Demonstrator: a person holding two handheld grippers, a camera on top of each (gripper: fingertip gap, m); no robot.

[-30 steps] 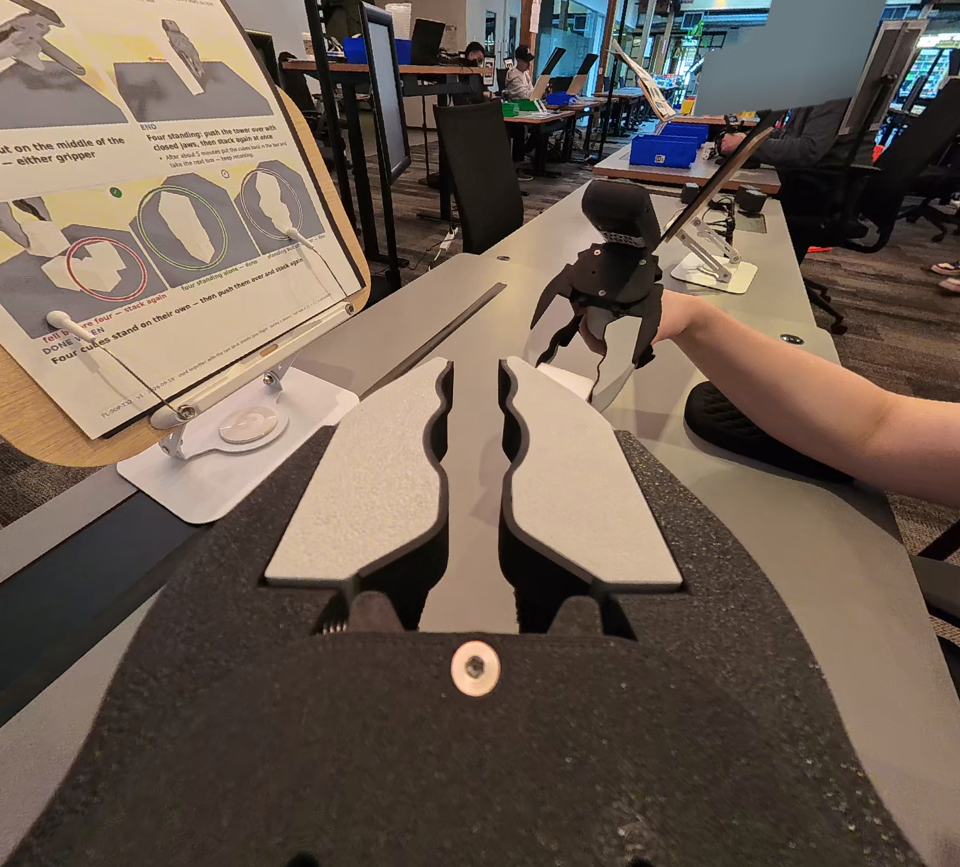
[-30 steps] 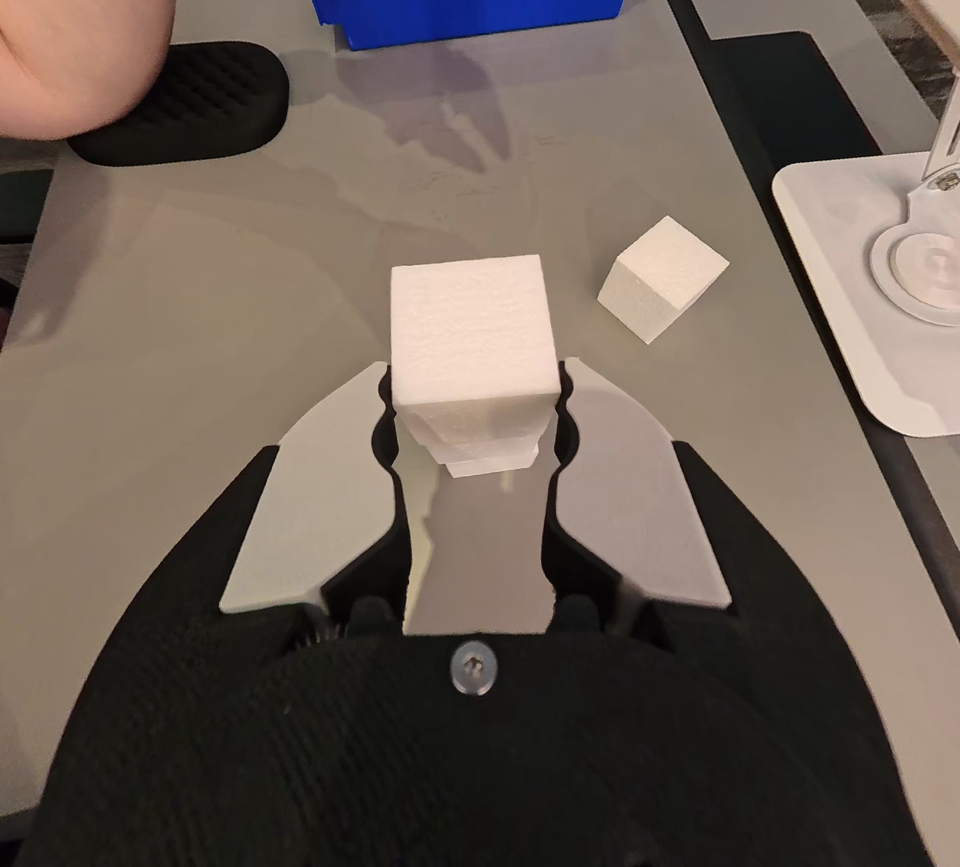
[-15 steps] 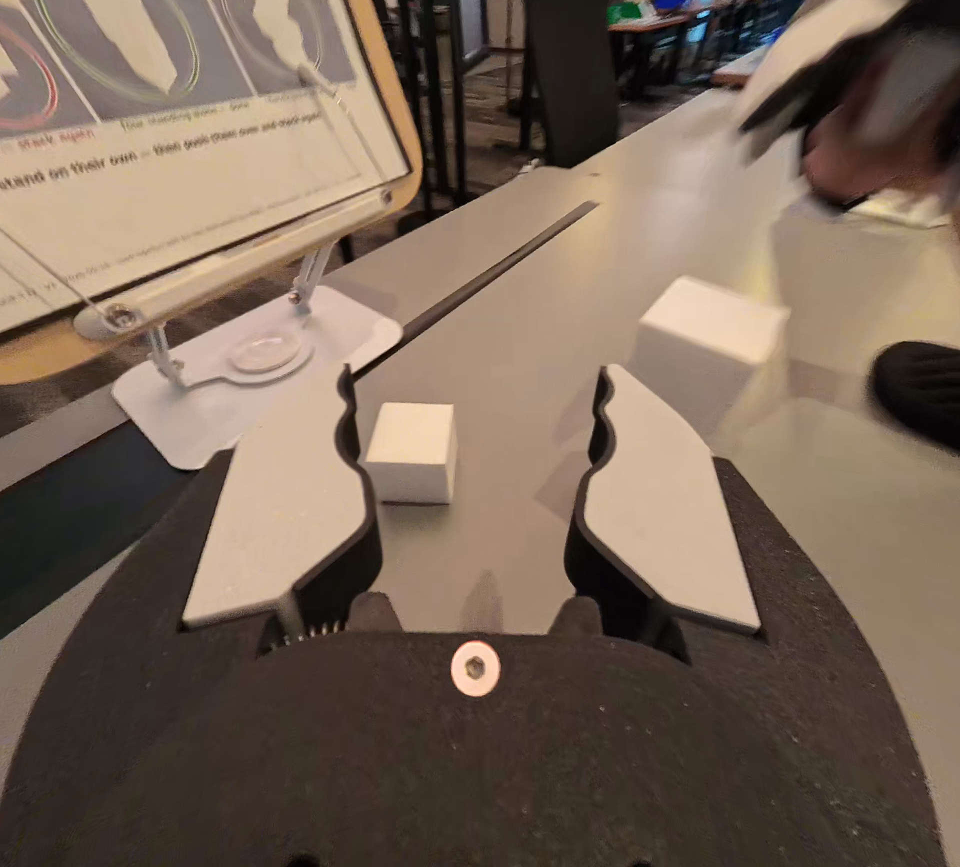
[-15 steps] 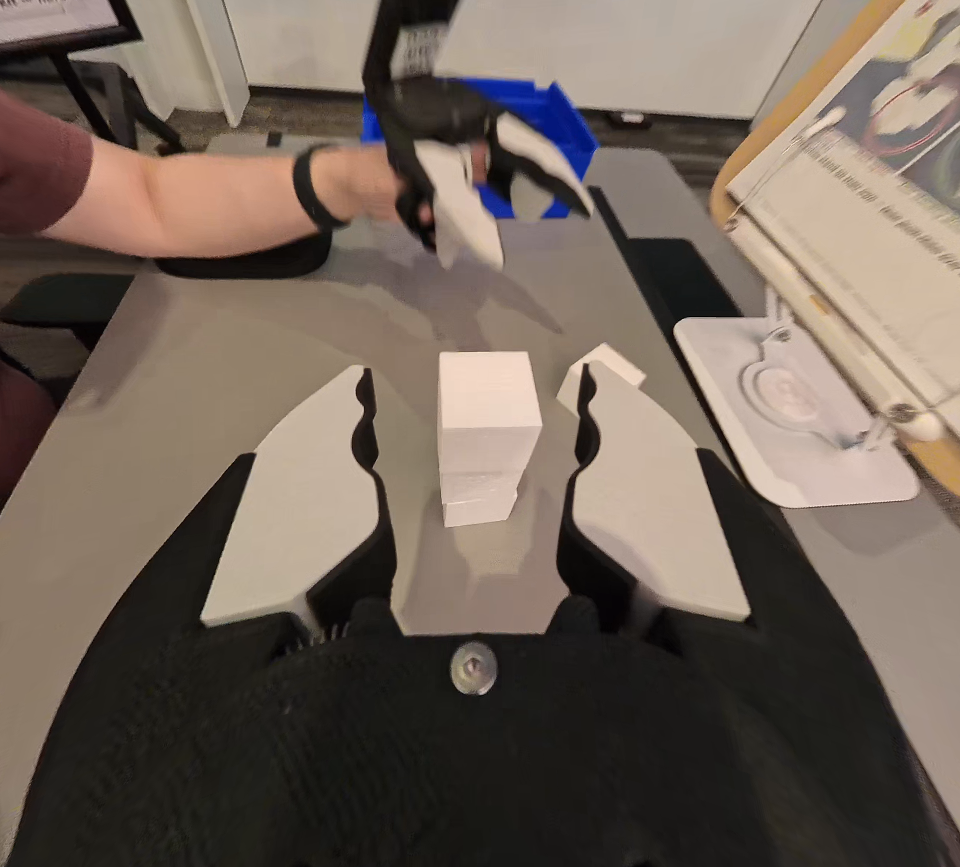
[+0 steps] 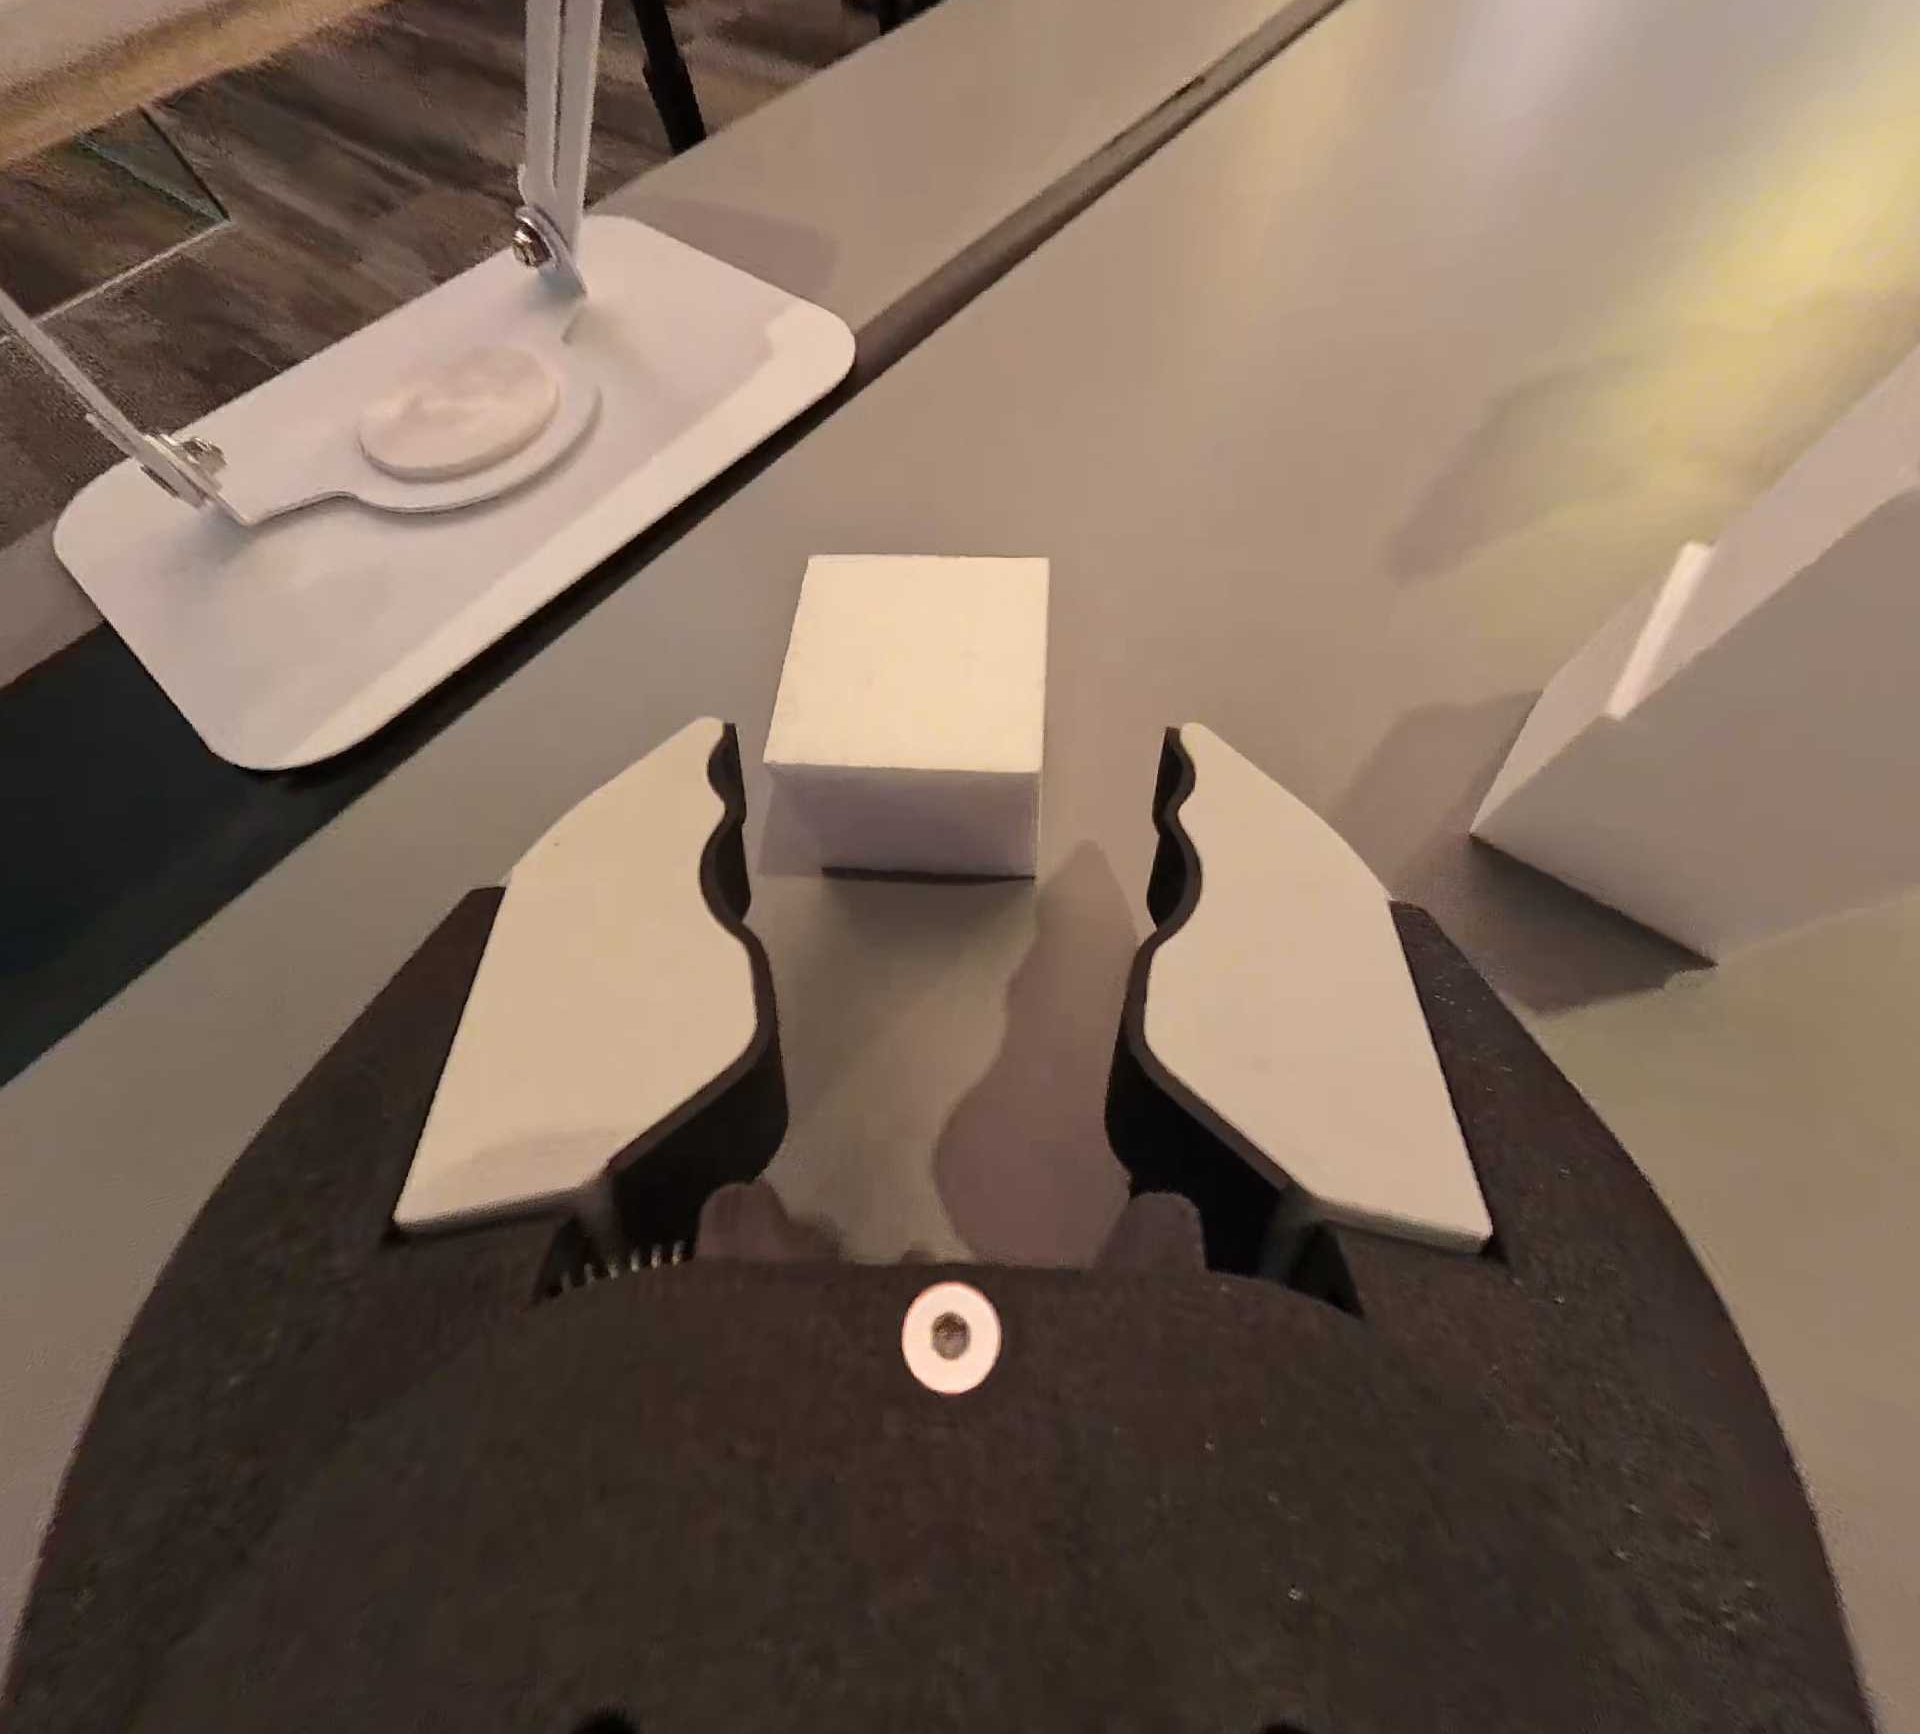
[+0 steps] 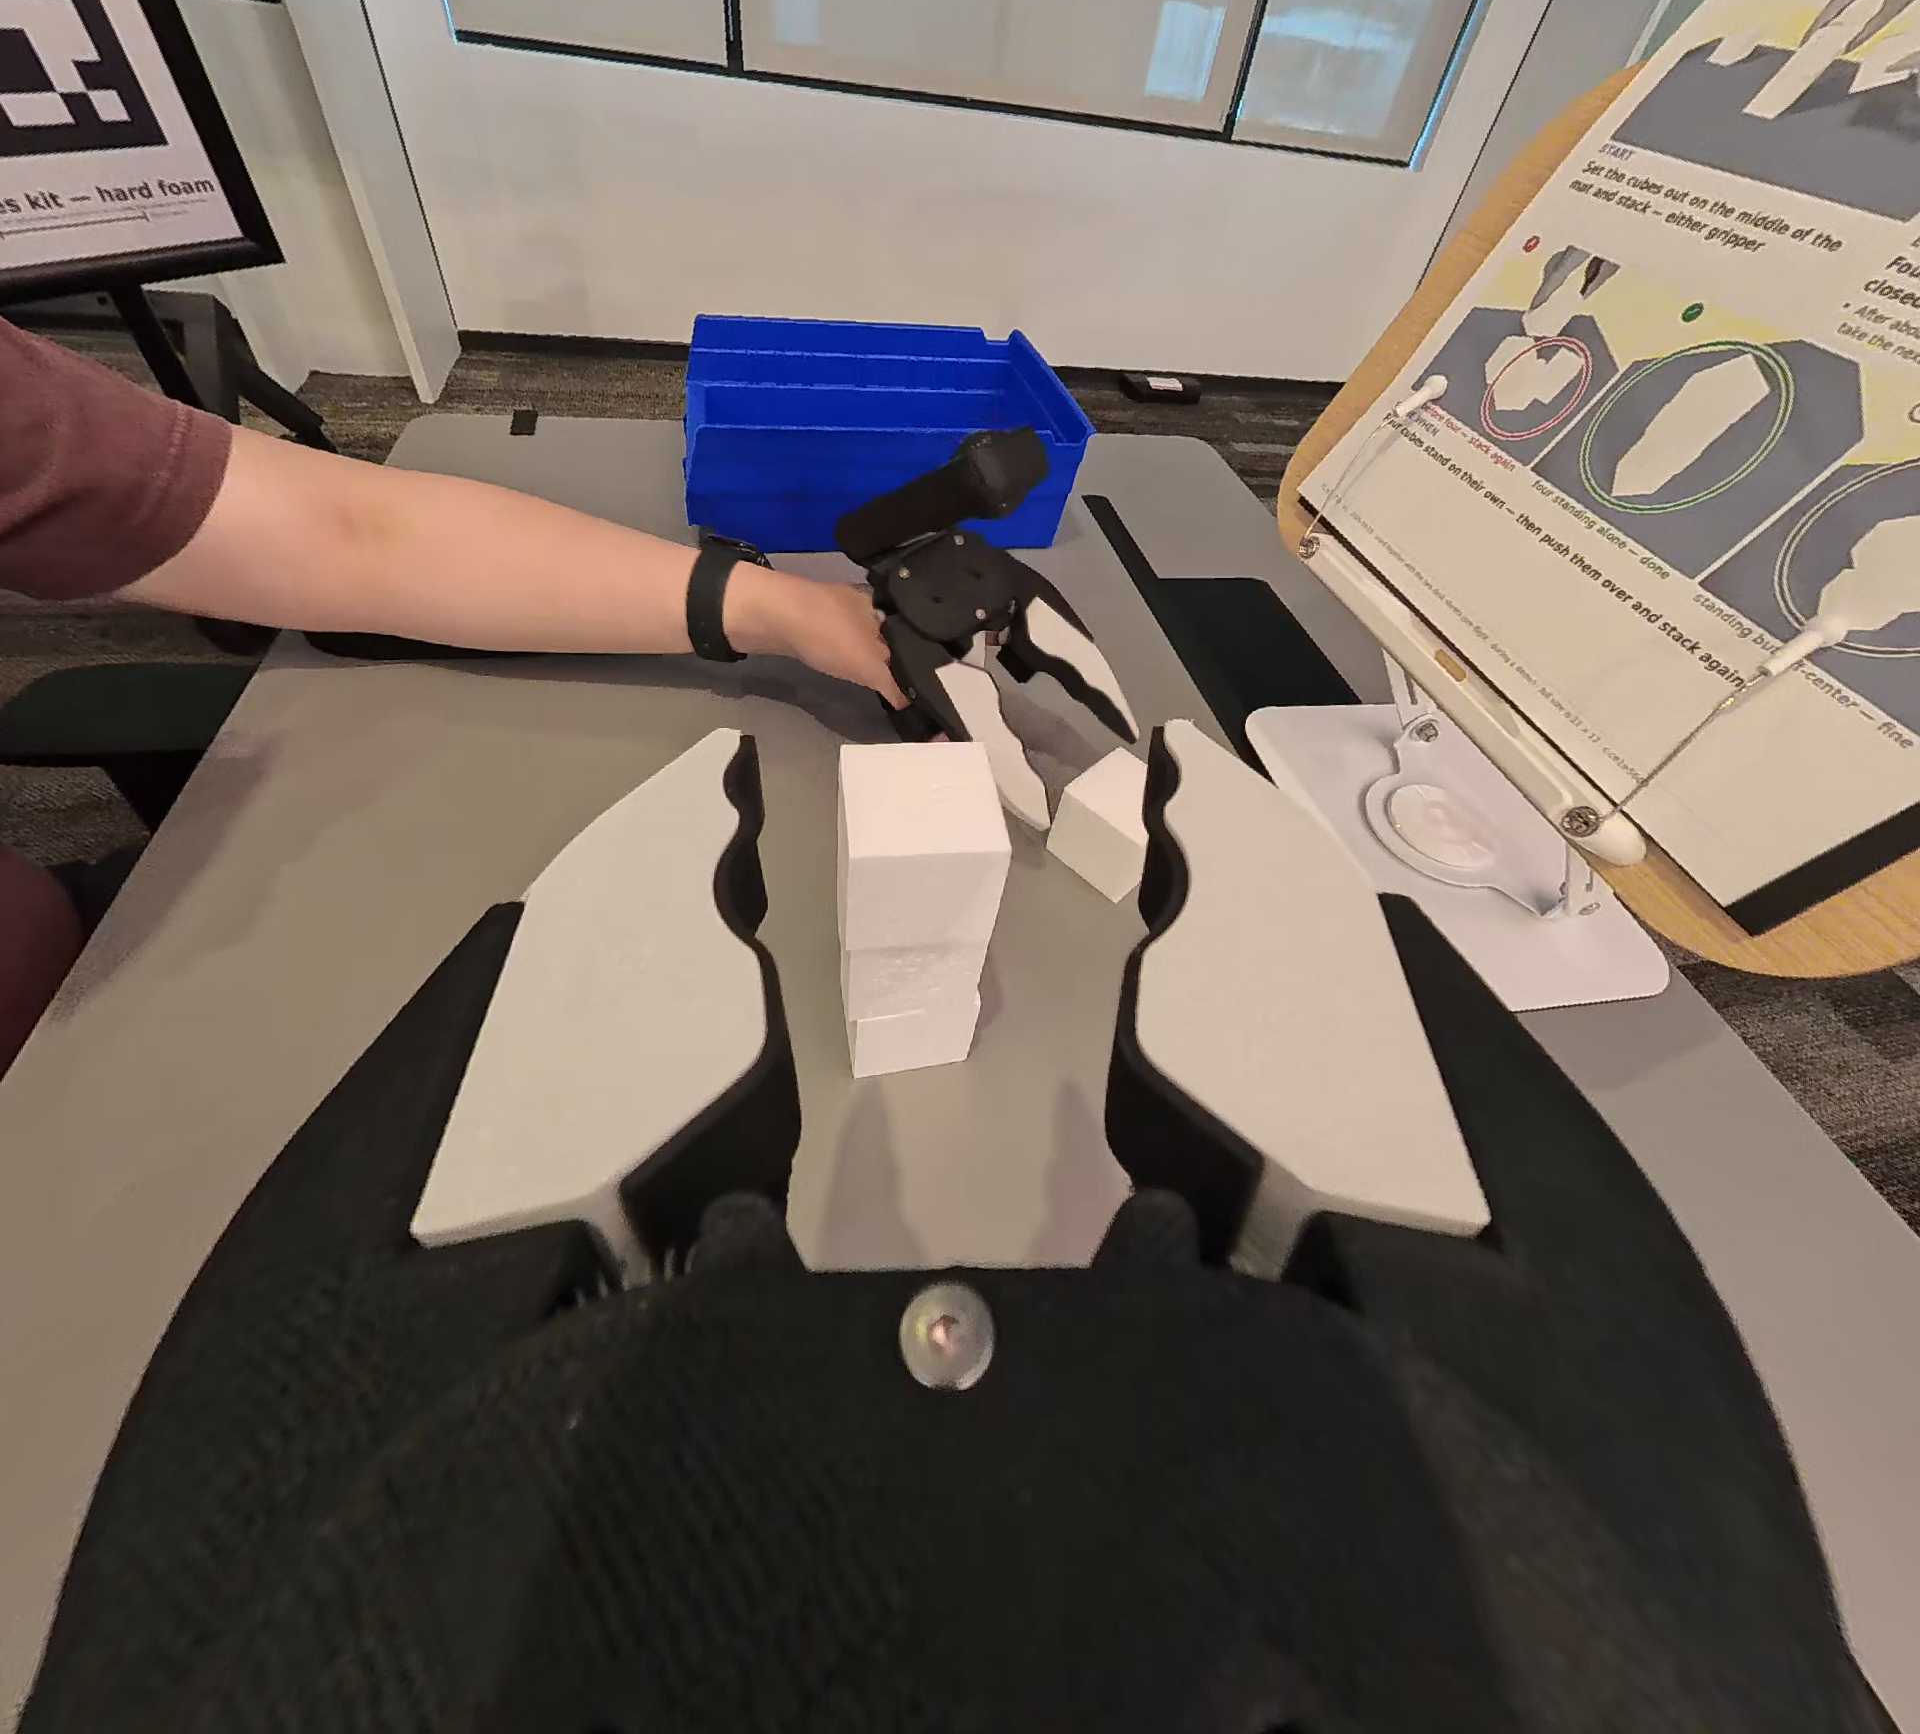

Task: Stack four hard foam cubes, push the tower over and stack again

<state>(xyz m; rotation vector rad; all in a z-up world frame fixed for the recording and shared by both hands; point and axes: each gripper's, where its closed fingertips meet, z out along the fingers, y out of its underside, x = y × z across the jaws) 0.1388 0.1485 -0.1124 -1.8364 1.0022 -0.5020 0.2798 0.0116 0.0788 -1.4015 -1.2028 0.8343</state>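
On my right wrist view, my right gripper (image 6: 951, 785) hangs above the tabletop (image 6: 312, 905) with its jaws spread wide and nothing between them. Just past the fingertips stands the stack (image 6: 920, 895) — three white foam cubes, one on another, slightly out of line, near the middle of the tabletop. Just beside it, toward the right edge, lies the loose cube (image 6: 1101, 817), tilted askew to the stack and apart from it. Beyond that cube my left gripper (image 6: 1081, 765) comes in from the left, held in a hand (image 6: 831, 635) with a dark wristband, jaws parted, one fingertip low beside the stack and the other above the cube. At the far edge sits a blue bin (image 6: 883, 427); by the right edge, a white stand (image 6: 1455, 843) props up an instruction board (image 6: 1662, 396).

On my left wrist view the left gripper (image 5: 951, 734) is open and empty — the loose cube (image 5: 914, 708) rests flat on the tabletop (image 5: 1195, 334) just ahead of the fingertips, in line with the gap, touching neither finger. The stack (image 5: 1714, 718) fills the right side of that view, close by and blurred. The stand (image 5: 447, 521) sits toward the far left edge.
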